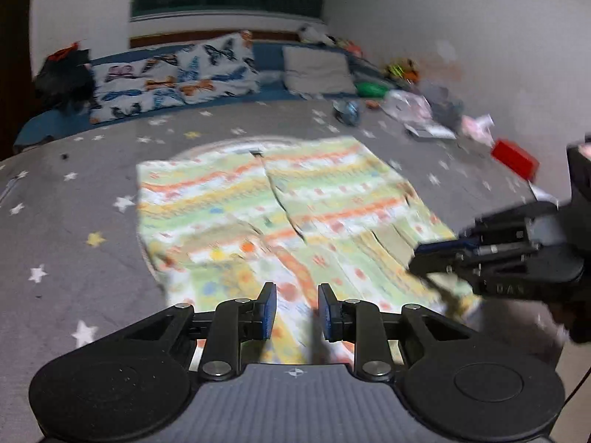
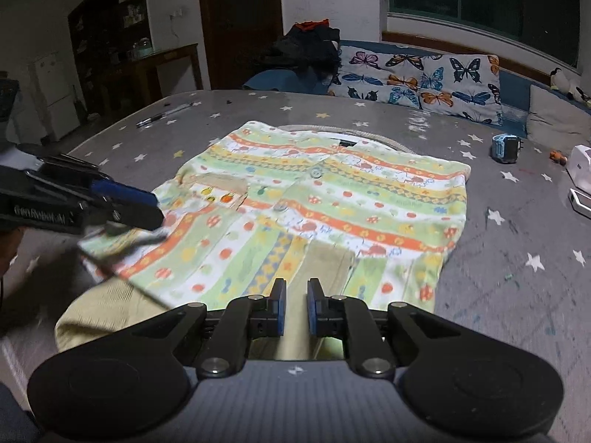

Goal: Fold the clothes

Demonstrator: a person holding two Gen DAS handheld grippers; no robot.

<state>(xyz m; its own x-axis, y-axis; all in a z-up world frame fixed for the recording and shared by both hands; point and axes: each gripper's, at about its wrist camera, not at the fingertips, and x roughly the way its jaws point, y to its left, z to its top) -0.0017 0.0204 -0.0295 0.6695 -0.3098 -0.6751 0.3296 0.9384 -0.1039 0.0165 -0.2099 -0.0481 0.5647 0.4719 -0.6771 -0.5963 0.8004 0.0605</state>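
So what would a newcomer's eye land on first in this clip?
The bright striped, fruit-printed shirt spread buttoned-side up in the middle of the grey star-patterned table cover. Next, the two tools working its near edge: the left tool at the lower left corner, the right tool at the hem. Behind, butterfly pillows line the blue sofa under the window.
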